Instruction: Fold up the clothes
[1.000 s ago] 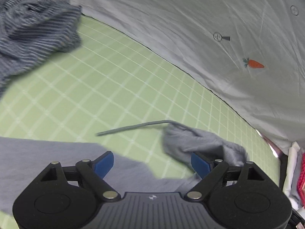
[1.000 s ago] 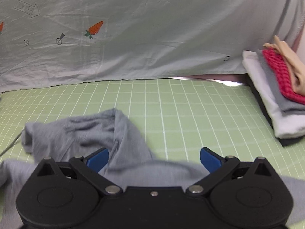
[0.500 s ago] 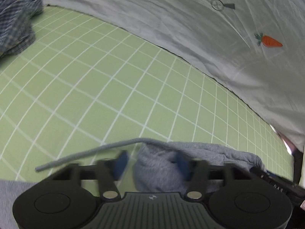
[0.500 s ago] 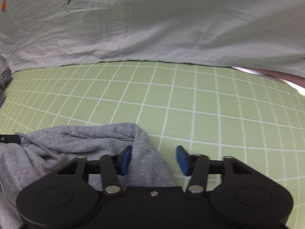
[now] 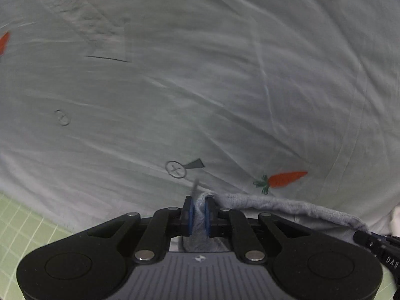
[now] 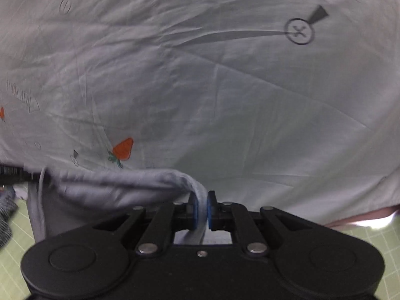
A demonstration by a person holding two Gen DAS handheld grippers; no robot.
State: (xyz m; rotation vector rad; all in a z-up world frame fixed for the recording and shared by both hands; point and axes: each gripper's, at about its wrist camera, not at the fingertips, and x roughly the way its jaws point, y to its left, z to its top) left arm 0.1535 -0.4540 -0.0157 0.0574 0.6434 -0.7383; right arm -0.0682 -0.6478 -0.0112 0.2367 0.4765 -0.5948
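Note:
My left gripper (image 5: 199, 208) is shut on one end of the top edge of a grey garment (image 5: 287, 203), which stretches off to the right toward my other gripper's tip (image 5: 375, 243). My right gripper (image 6: 202, 208) is shut on the other end of the same grey garment (image 6: 120, 182), which stretches left and hangs down in a grey panel. A thin drawstring (image 6: 41, 182) dangles at the left. Both grippers are lifted above the mat, with the cloth taut between them.
A pale grey sheet with carrot prints (image 5: 287, 178) (image 6: 122, 148) fills the background in both views. The green grid mat (image 5: 22, 222) (image 6: 370, 240) shows at the lower edges. A dark striped garment (image 6: 5, 215) lies at the far left.
Both grippers have closed on the grey garment's edge and lifted it off the mat. Both views now tilt up toward the sheet.

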